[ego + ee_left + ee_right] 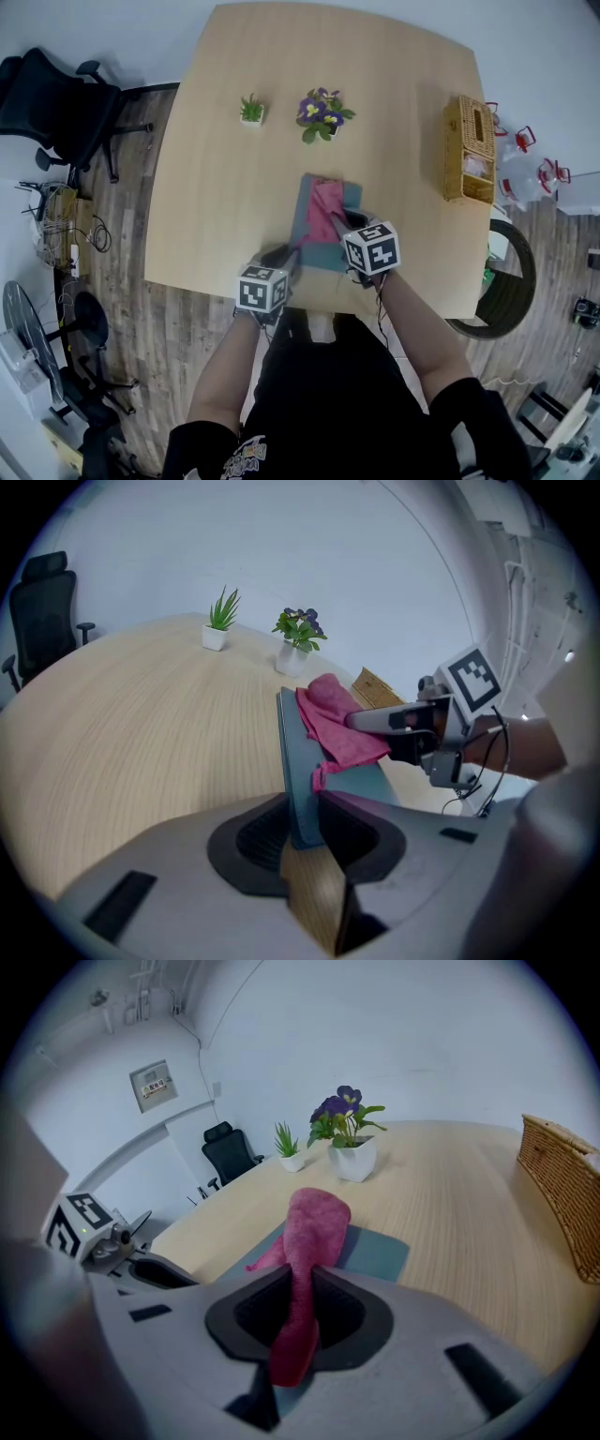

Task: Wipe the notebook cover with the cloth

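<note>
Centrally on the pale wooden surface (pixel 234 159), near an office chair (pixel 47 98), lies the notebook (pixel 300 225). The left tongs (pixel 302 822) clamp its edge, and the right tongs (pixel 298 1312) pinch the pink cloth (pixel 314 1227) draped on it.

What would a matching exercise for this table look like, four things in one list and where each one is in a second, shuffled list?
Things:
1. notebook
2. pink cloth
3. wicker basket
4. purple flowers

Places:
A. at the table's right edge in the head view
B. near edge held in the left gripper
C. beyond the notebook, beside the small green plant
D. pinched in the right gripper, draped on the notebook

Pairs: 1-B, 2-D, 3-A, 4-C
</note>
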`<state>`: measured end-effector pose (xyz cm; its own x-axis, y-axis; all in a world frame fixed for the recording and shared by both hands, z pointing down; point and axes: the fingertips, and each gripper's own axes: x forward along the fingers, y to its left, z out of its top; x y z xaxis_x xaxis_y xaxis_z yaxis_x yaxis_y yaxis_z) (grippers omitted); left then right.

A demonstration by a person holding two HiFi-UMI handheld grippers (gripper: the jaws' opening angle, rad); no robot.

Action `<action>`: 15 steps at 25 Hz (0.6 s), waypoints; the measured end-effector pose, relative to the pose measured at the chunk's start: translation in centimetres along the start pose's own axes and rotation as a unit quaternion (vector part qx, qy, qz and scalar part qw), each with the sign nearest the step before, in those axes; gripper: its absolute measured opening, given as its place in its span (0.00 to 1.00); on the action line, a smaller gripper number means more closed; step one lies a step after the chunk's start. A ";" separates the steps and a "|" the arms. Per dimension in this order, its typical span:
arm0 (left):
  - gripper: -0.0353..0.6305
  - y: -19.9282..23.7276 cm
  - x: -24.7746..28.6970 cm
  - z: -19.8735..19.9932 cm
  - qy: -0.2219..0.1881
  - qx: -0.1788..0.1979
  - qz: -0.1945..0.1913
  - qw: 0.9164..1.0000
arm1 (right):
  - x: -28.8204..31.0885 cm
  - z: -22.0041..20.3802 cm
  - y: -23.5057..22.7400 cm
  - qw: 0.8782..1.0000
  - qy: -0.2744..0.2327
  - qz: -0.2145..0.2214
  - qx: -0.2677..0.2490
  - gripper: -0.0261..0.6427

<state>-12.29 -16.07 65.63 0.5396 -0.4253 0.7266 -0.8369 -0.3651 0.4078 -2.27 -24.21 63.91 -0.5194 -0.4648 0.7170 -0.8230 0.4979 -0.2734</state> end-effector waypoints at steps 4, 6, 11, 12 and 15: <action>0.19 0.0 0.0 0.1 0.001 -0.002 -0.001 1.000 | -0.6 -1.4 1.4 1.000 0.008 0.014 -0.006 0.14; 0.19 0.0 -0.1 0.1 0.002 -0.003 -0.002 1.000 | -1.0 -2.1 2.1 1.000 0.011 0.019 -0.008 0.14; 0.19 -0.2 -0.1 0.1 0.001 -0.002 0.000 1.000 | -1.9 -3.8 3.9 0.999 0.017 0.035 -0.008 0.14; 0.19 -0.2 -0.1 0.1 0.001 -0.001 0.000 1.000 | -2.1 -4.1 4.2 0.999 0.017 0.039 -0.007 0.14; 0.19 -0.2 -0.1 0.1 0.000 0.000 0.001 1.000 | -2.5 -5.2 5.3 0.999 0.022 0.049 -0.006 0.14</action>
<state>-12.21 -16.05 65.43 0.5376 -0.4264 0.7274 -0.8381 -0.3647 0.4057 -4.10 -16.58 64.01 -0.5867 -0.3812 0.7145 -0.7658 0.5479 -0.3365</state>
